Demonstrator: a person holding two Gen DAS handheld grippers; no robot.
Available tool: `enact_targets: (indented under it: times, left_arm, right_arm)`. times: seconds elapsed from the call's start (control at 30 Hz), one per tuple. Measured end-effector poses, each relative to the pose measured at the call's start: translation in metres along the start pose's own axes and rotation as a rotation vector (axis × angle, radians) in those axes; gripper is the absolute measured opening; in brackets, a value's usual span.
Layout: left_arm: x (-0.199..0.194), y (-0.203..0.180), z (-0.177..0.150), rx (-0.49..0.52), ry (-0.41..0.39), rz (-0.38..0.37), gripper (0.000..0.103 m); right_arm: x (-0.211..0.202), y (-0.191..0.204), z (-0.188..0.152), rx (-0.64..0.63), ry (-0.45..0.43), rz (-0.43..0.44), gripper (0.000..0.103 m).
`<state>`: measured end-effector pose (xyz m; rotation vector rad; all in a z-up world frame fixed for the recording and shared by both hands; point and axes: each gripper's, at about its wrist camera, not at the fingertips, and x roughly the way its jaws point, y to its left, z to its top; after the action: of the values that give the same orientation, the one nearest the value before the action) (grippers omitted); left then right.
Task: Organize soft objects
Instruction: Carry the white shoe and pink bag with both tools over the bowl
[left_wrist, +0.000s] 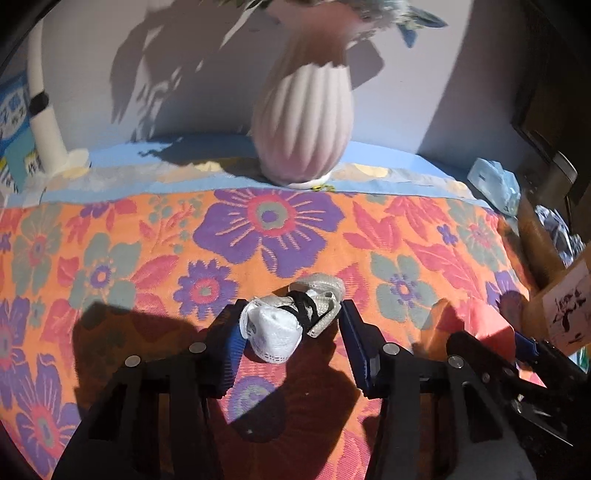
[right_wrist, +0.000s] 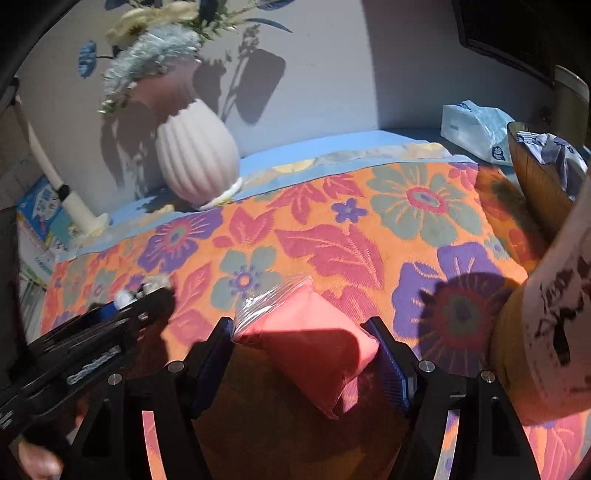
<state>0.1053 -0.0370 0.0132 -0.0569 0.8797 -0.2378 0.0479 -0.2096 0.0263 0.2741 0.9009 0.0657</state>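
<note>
A white mask bundled with a beige strap and a black band (left_wrist: 291, 317) lies on the flowered cloth (left_wrist: 258, 236). My left gripper (left_wrist: 291, 325) is open around it, a finger on each side. A pink soft packet in a clear bag (right_wrist: 306, 339) lies on the cloth between the fingers of my right gripper (right_wrist: 301, 339), whose pads stand at its two sides, apparently touching it. The left gripper also shows in the right wrist view (right_wrist: 144, 295), and the right gripper in the left wrist view (left_wrist: 517, 343).
A ribbed white vase with flowers (left_wrist: 306, 125) stands at the back by the wall. A tissue pack (right_wrist: 476, 129) lies at the back right. A brown basket with crumpled items (right_wrist: 543, 173) and a cardboard box (right_wrist: 546, 332) stand at the right. A white pipe (left_wrist: 44, 110) rises at the left.
</note>
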Motion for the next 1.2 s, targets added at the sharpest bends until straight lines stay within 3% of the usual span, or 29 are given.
enact_targets:
  times: [0.1,0.5,0.77,1.2]
  left_arm:
    - [-0.022,-0.011,-0.006,0.042,-0.071,-0.021,0.046]
    - [-0.076,-0.066,-0.056,0.119,-0.092,-0.035,0.046]
    - [-0.102,-0.110,-0.064,0.162,-0.127,-0.079,0.046]
    - [-0.121,-0.231,-0.084,0.286,-0.114,-0.322,0.046]
  right_arm:
    - [-0.016,-0.006,-0.008,0.027,-0.022,0.042,0.070]
    - [-0.079,-0.053,-0.051,0.172,-0.035,0.073,0.070]
    - [-0.116,-0.099,-0.063,0.278,-0.073,0.022,0.071]
    - [-0.187,-0.198,-0.077,0.414,-0.190,-0.112,0.071]
